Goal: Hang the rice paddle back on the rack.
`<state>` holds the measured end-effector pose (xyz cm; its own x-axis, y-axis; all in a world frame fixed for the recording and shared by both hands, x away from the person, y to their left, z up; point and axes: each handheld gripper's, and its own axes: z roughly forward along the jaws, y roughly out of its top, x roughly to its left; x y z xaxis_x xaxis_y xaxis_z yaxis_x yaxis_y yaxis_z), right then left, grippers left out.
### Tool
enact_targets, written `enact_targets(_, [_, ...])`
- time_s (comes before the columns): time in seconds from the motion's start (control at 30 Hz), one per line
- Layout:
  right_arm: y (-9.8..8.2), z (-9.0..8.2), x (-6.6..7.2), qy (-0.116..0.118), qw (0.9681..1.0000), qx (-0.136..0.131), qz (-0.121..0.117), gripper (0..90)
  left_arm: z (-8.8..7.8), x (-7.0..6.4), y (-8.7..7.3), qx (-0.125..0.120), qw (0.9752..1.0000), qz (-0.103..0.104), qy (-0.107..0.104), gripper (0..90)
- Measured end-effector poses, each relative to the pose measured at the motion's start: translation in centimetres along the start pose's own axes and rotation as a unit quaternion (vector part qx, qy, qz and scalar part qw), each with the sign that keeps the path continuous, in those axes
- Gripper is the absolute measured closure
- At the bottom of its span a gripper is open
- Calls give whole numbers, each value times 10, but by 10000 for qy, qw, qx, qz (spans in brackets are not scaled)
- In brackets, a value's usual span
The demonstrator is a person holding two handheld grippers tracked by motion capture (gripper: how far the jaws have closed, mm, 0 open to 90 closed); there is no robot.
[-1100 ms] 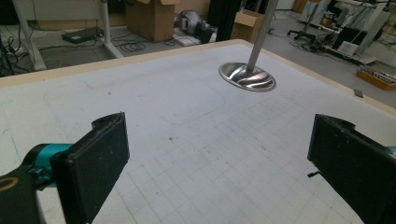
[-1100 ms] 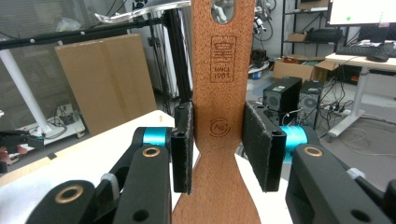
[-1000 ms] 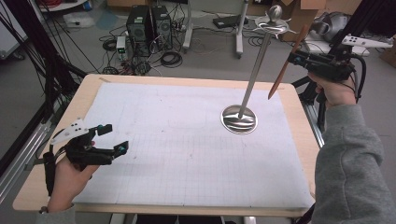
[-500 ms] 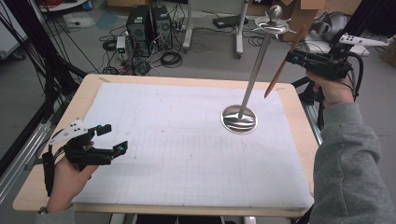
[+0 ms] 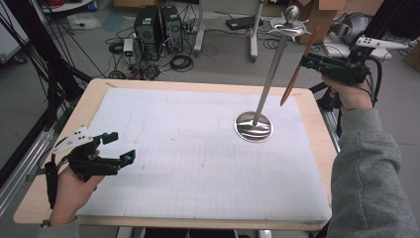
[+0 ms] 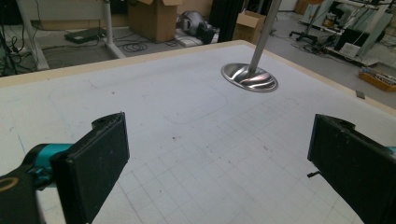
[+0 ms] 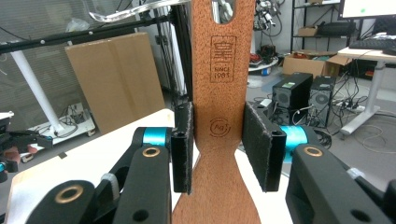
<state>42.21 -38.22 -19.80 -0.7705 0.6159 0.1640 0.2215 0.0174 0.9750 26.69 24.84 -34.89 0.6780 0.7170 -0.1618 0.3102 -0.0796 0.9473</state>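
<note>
Nothing shifted since earlier frames: both hands hold same places. Right gripper [image 5: 308, 62] raised over far right table corner, jaws clamped on wooden spatula [image 7: 223, 112] at narrow neck; spatula hangs tilted just beside pole of steel utensil stand [image 5: 253, 126], apart from it. Left gripper [image 5: 119, 147] low over near left of gridded mat [image 5: 198, 163], jaws wide apart, nothing between.

Overhead and left gripper views sharing the stand base [image 5: 253, 127] [image 6: 249, 77]
</note>
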Motion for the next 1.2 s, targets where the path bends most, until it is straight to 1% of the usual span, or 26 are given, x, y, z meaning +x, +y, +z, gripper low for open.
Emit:
enact_targets(0.23, [-1, 3, 1, 34, 10000, 37, -8, 647, -1, 1, 0, -1, 10000, -8, 13, 59])
enact_targets(0.47, [-4, 6, -1, 12, 10000, 74, 15, 647, -1, 1, 0, -2, 10000, -13, 18, 59])
enact_targets(0.53, [-5, 7, -1, 9, 10000, 91, -26, 647, -1, 1, 0, 13, 10000, -4, 21, 58])
enact_targets(0.7, [-6, 7, -1, 4, 10000, 49, -29, 646, 1, 0, 0, 9, 10000, 7, -6, 59])
enact_targets(0.83, [-6, 8, 2, -145, 9998, 53, -152, 636, 1, 0, 0, 19, 10000, 9, -10, 58])
enact_targets(0.93, [-6, 8, 4, -194, 9997, 58, -170, 577, 1, 0, 1, 0, 10000, 10, -16, 59])
enact_targets(1.0, [-8, 7, 7, -273, 9993, 66, -247, 528, 1, 0, 2, -6, 10000, 25, -14, 59])
enact_targets(1.07, [-12, 6, 8, -300, 9991, 41, -284, 473, 1, 1, 2, -36, 10000, 15, -16, 59])
enact_targets(1.17, [-17, 4, 10, -387, 9986, 158, -315, 403, 0, 1, 4, -59, 10000, 27, -19, 58])
enact_targets(1.2, [-19, 3, 11, -438, 9982, 176, -366, 383, 0, 1, 5, -83, 10000, 10, -22, 58])
